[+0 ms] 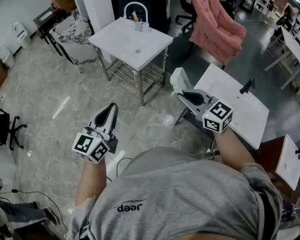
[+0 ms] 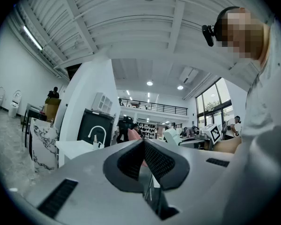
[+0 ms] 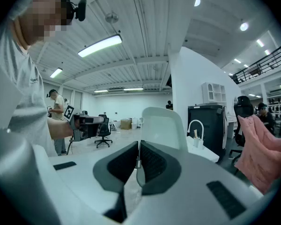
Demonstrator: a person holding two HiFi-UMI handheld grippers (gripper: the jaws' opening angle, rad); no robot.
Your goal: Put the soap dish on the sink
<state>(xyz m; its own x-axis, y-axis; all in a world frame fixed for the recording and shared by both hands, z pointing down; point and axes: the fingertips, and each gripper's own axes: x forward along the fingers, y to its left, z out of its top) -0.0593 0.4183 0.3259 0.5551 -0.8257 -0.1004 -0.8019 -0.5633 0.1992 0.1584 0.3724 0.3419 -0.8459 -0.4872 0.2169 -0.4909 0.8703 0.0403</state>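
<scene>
The soap dish (image 1: 177,81) is a pale, thin tray with rounded corners. My right gripper (image 1: 186,95) is shut on its lower edge and holds it in the air. In the right gripper view the soap dish (image 3: 162,124) stands upright above the right gripper (image 3: 138,150). The white sink (image 1: 132,44) with a looped white faucet (image 1: 135,7) stands on a metal frame, far ahead at the back. The same sink (image 3: 204,150) lies ahead on the right in the right gripper view. My left gripper (image 1: 111,111) hangs over the floor, shut and with nothing in it; in its own view the left gripper (image 2: 144,146) points just right of the sink (image 2: 78,147).
A second white sink top (image 1: 238,109) with a black faucet (image 1: 246,86) stands just to the right of my right hand. A pink cloth (image 1: 217,26) drapes over a chair behind it. A marble slab (image 1: 74,33) and desks stand at the back left.
</scene>
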